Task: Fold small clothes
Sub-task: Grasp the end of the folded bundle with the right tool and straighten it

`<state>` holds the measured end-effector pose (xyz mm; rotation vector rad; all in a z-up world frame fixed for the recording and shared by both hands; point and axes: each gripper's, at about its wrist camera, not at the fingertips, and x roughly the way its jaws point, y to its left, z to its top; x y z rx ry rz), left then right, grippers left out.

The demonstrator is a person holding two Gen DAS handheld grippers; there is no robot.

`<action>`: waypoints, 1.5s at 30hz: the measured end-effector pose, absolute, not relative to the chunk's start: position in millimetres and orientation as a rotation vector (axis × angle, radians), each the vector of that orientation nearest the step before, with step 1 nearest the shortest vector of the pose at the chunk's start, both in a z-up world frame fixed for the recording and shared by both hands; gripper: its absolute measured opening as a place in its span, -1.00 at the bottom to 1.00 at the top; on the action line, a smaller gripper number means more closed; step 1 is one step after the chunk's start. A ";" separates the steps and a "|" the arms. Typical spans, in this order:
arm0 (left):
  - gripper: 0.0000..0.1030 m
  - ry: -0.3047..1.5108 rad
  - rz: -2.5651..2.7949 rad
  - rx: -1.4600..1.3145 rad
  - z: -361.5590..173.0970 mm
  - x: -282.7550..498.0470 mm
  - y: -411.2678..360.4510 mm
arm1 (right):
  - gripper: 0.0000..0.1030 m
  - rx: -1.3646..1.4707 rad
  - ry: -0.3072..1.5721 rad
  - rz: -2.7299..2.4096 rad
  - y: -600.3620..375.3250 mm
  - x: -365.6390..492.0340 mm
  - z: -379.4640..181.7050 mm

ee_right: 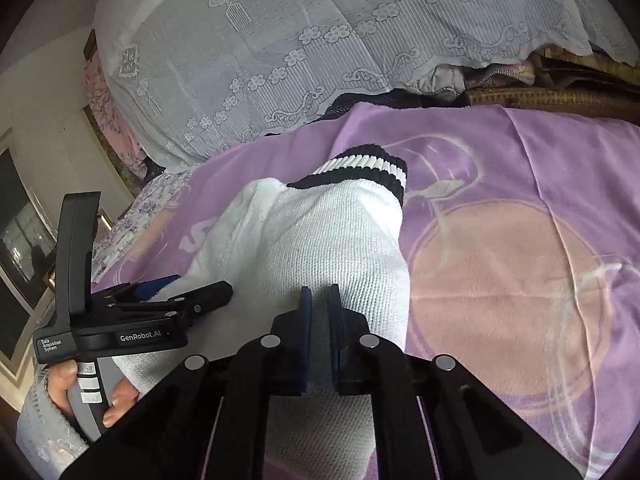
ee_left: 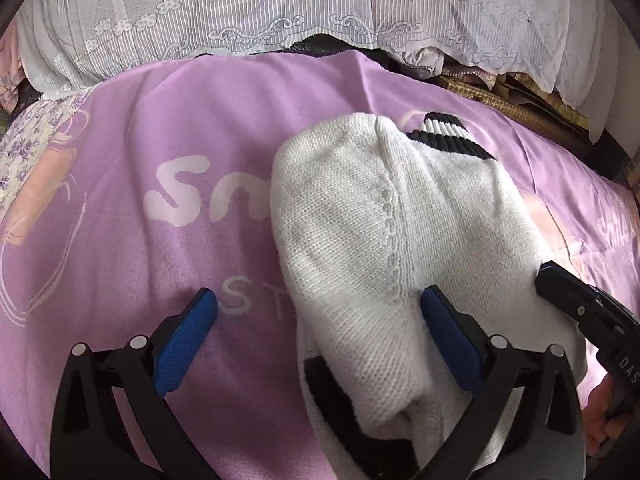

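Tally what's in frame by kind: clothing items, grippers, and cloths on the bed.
White sock with black stripes: 1
Grippers: 2, left gripper and right gripper
Purple blanket: 1
White lace cover: 1
Total: 5

A white sock (ee_left: 360, 220) lies on a purple blanket (ee_left: 160, 128) spread over the bed.

The purple blanket (ee_left: 120, 160) reads "Sn" and "ST"; the left gripper (ee_right: 182, 298) bears "GenRobot.AI" and "Data Acquisition System".
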<state>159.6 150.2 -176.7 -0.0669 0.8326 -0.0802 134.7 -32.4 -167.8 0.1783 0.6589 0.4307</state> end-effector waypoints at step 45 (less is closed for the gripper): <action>0.92 0.684 0.150 0.051 -166.8 95.4 122.2 | 0.93 0.114 0.504 0.306 -35.2 90.4 -153.3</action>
